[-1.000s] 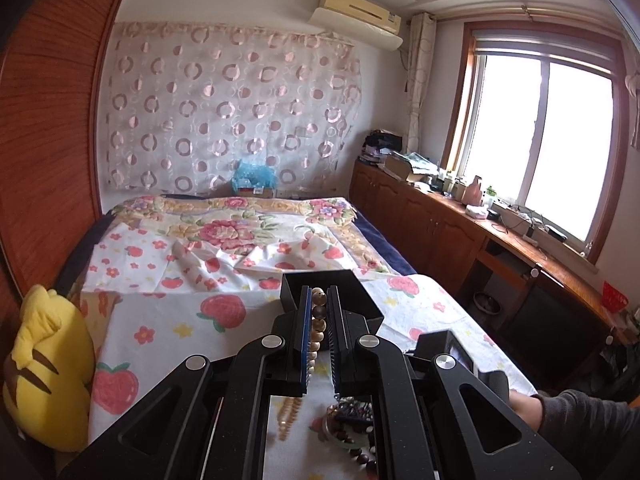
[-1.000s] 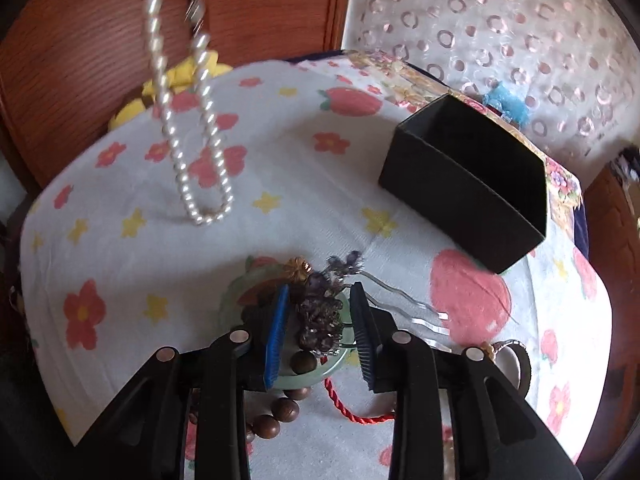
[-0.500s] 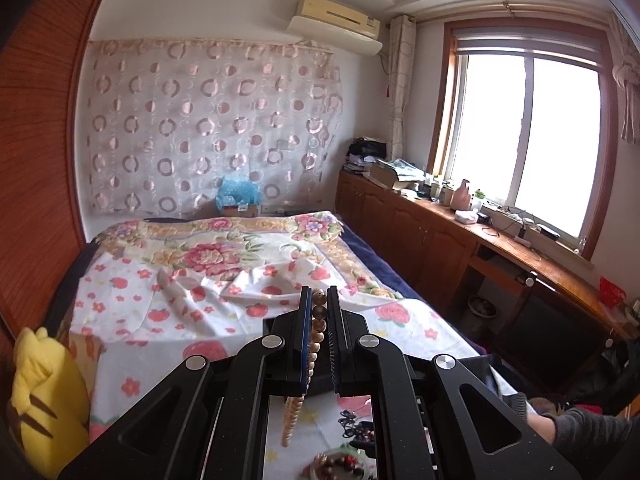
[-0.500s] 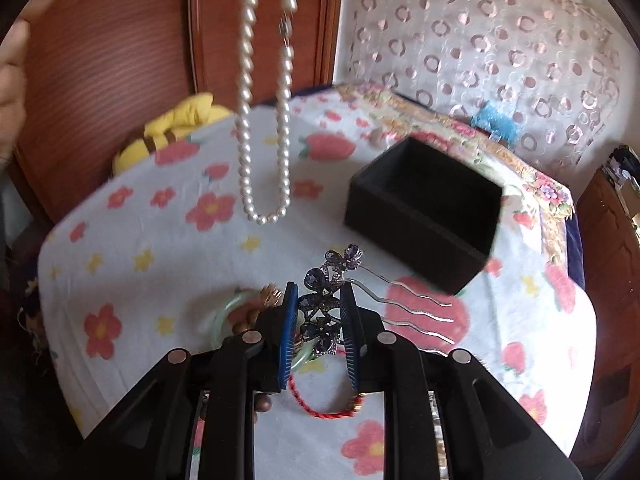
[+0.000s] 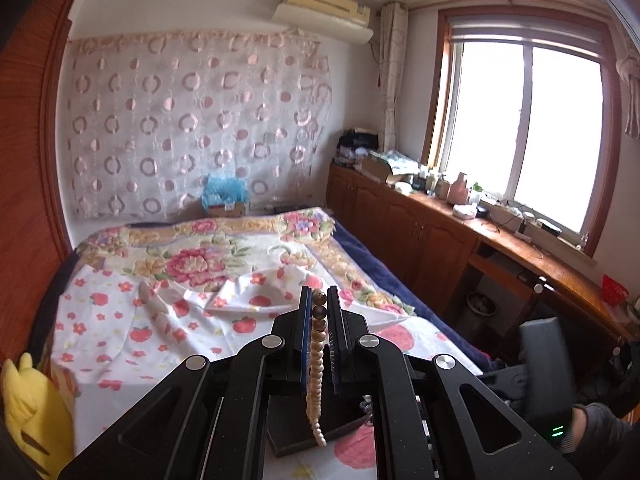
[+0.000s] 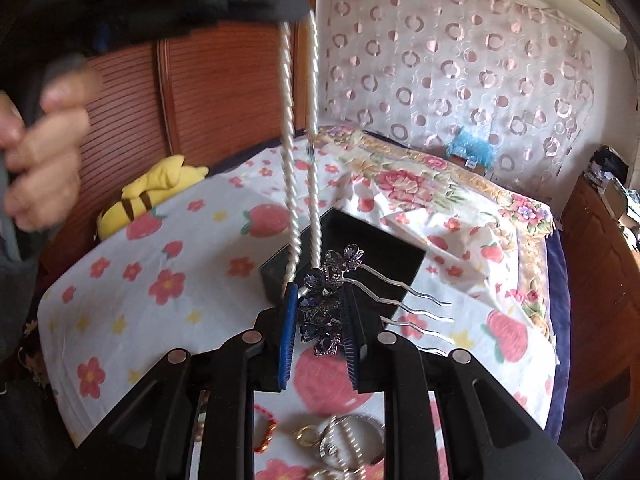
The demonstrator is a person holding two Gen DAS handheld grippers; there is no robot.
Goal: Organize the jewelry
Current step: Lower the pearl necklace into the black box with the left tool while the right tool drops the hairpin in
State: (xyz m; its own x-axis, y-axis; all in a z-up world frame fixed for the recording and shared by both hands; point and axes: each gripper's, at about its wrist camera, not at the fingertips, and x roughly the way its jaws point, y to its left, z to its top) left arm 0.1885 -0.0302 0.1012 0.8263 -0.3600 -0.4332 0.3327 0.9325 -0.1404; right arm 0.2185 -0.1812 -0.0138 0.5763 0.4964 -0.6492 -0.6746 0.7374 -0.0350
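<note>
Left tool (image 5: 319, 322), jaws nearly together, pinches a necklace (image 5: 316, 364) whose pearl loop hangs down over the black box (image 6: 384, 252) on the bed (image 6: 192, 264). Right tool (image 6: 320, 320), jaws having just narrowed, clamps the jewelled head of a hairpin (image 6: 326, 300), raised above the bed with its wavy prongs pointing right in front of the box.
</note>
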